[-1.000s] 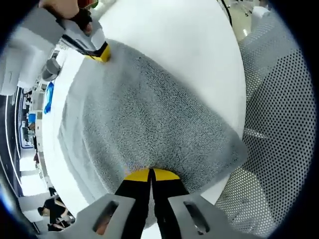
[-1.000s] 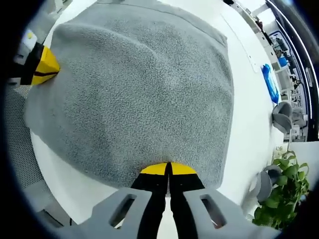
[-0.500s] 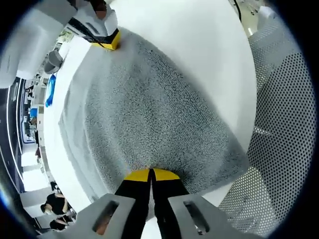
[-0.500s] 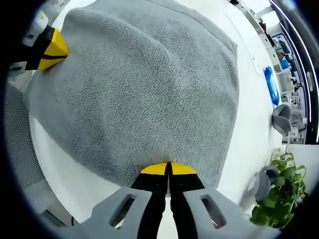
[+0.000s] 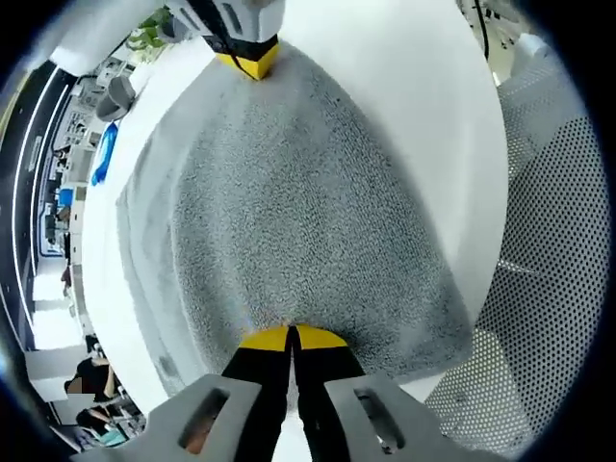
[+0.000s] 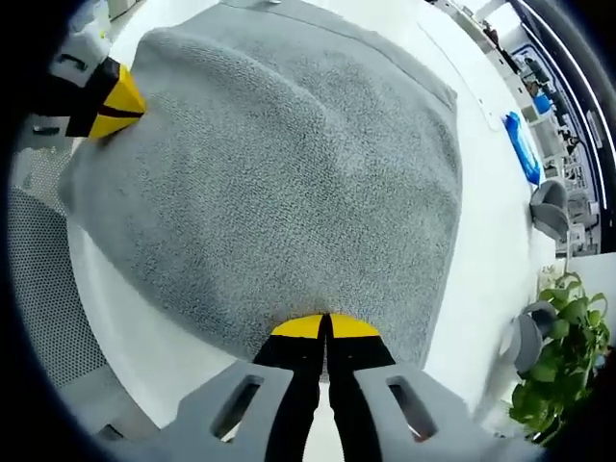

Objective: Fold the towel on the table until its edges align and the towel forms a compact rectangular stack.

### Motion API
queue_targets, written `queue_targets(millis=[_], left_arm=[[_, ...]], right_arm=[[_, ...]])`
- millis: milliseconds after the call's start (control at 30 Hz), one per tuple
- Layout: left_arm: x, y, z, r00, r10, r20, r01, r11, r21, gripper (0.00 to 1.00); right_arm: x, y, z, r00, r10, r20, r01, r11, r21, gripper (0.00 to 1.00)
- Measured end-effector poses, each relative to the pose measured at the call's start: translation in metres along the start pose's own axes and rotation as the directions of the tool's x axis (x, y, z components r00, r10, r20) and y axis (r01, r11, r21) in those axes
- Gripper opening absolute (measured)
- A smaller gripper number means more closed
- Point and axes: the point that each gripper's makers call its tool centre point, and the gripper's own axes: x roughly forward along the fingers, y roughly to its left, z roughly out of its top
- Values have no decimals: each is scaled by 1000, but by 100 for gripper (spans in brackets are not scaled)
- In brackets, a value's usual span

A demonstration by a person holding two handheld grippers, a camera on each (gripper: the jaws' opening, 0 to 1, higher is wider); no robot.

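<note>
Both hand-held grippers on towel corners.

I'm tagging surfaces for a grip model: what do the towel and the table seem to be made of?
Towel: grey terry cloth, likely cotton, judging by its nubby looped pile and soft matte look. Table: smooth white top, possibly laminate or painted board; it looks flat, even and grainless, so the core can't be told.
</note>
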Motion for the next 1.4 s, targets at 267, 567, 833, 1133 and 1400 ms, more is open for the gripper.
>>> queue_targets(millis=[267,567,833,1133,1400], left_arm=[[1,2,-4,1000,-8,-21,8,1000,12,1],[4,8,-9,997,-5,-72,9,999,52,1],[6,13,-13,997,-13,-74,16,999,43,1],[8,20,-19,997,-17,-78,19,999,27,1],[10,26,-23,997,-22,-78,23,1000,18,1]], right_arm=[[-2,7,-1,1000,14,12,-14,999,30,0],[-4,13,-1,1000,21,10,-22,998,67,0],[-4,20,1,1000,-1,-19,2,999,46,0],[-7,24,2,999,-12,-42,14,999,47,0],[-8,29,4,1000,14,-22,-12,997,75,0]])
